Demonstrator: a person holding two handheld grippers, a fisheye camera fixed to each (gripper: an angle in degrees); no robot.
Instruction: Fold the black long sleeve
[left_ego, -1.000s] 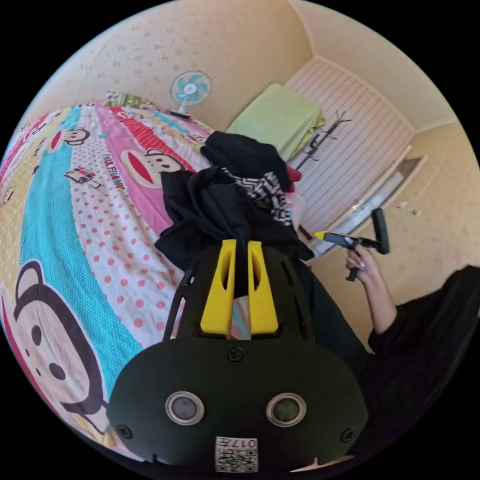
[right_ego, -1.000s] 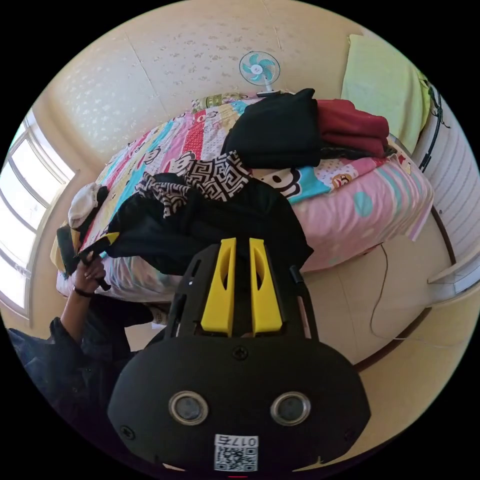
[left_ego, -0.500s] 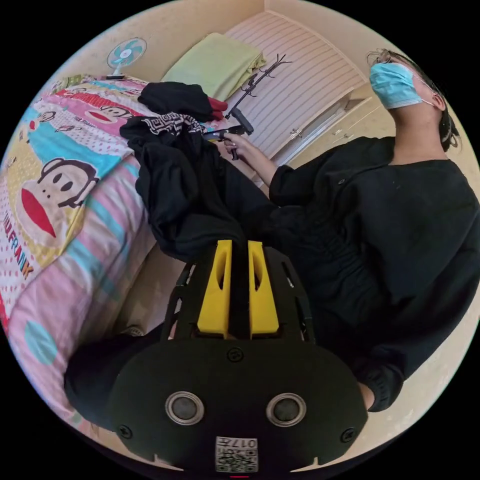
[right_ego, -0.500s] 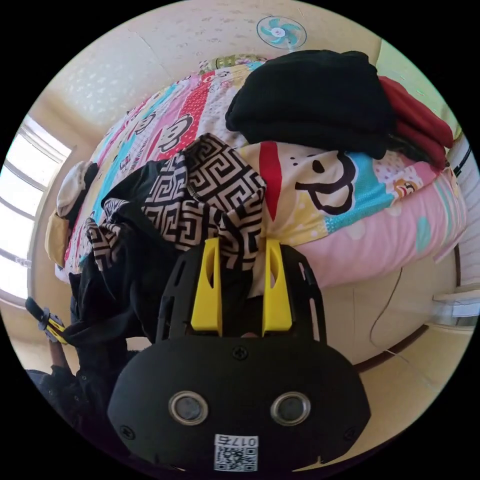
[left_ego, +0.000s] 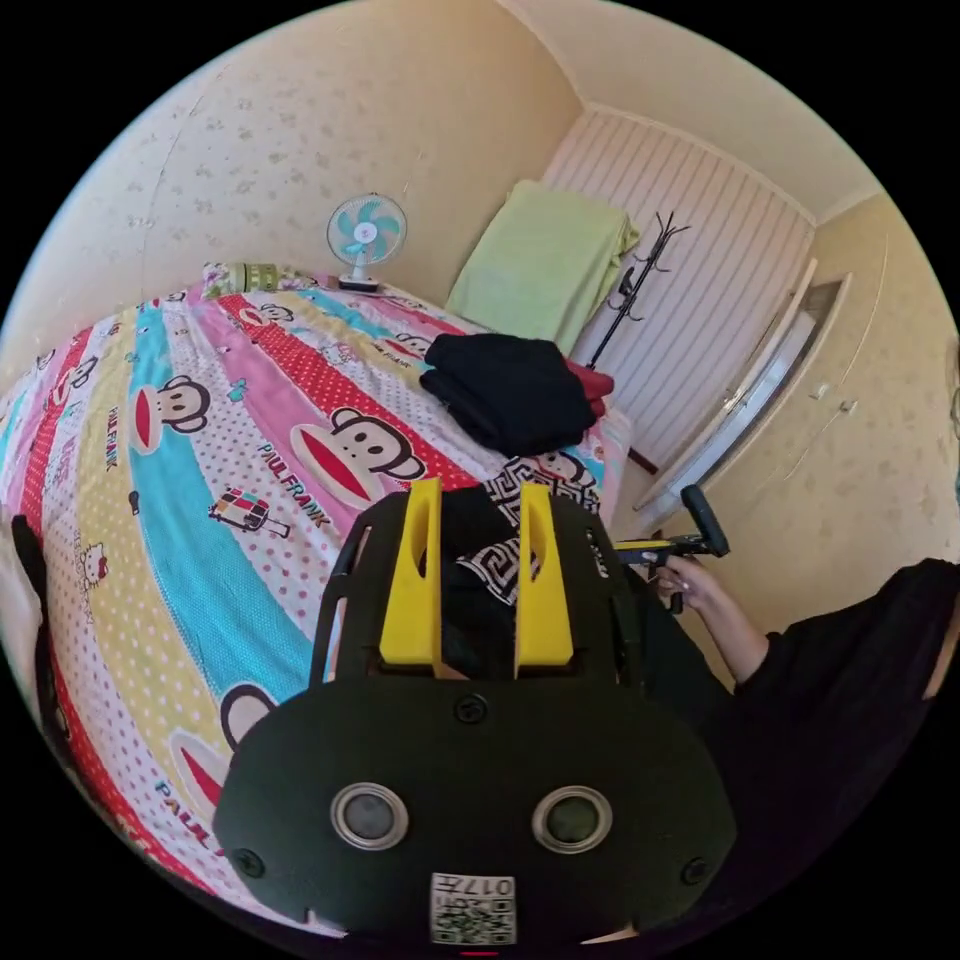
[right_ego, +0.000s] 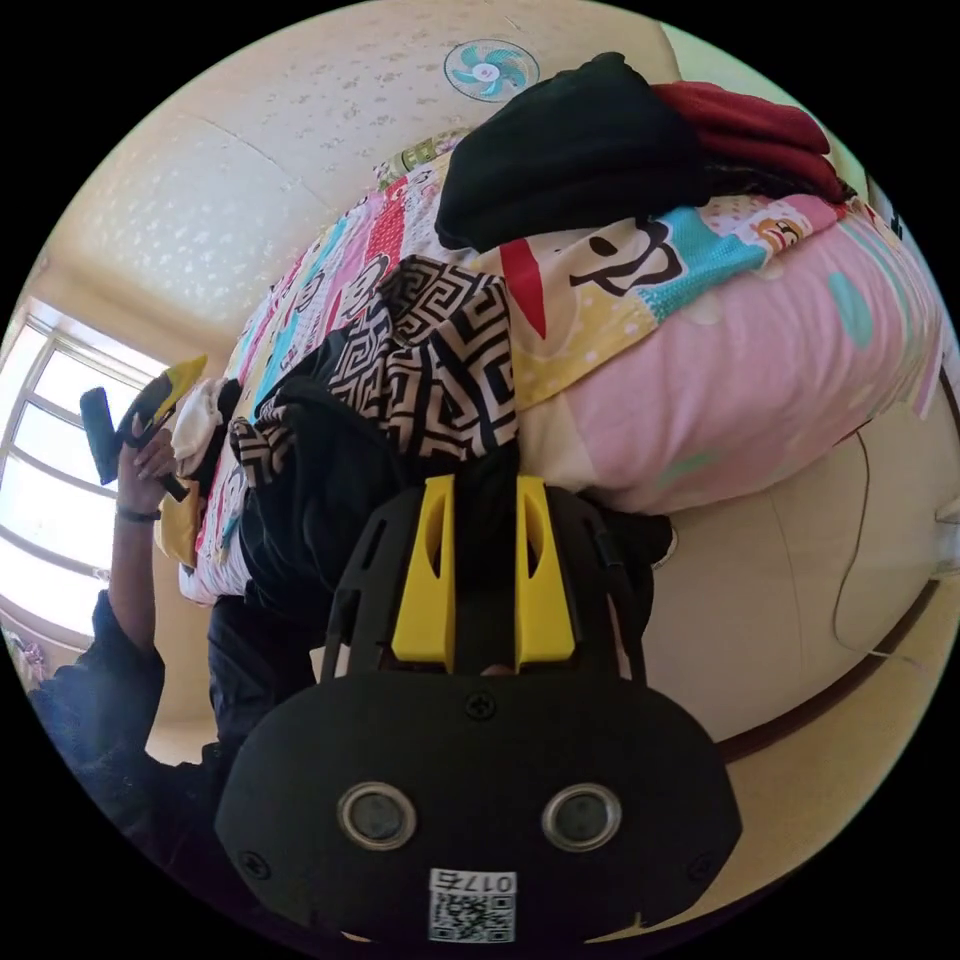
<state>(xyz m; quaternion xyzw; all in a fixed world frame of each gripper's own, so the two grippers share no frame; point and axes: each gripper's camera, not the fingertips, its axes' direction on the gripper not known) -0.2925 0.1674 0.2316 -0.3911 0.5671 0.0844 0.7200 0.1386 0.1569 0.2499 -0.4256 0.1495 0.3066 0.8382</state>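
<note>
Now | left tool (left_ego: 478, 585) released, jaws apart above the black long sleeve (right_ego: 330, 490) | right tool (right_ego: 484, 585) clenched on its dark cloth at the edge of the bed (right_ego: 760, 390) | risk: garment, half overhanging, could slide off, dragged by its own weight.

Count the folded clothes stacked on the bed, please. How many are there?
2. A folded black garment lies on the bedspread near the far corner, and a folded red garment lies beside it, touching it, toward the bed's edge. More may be hidden under them.
</note>
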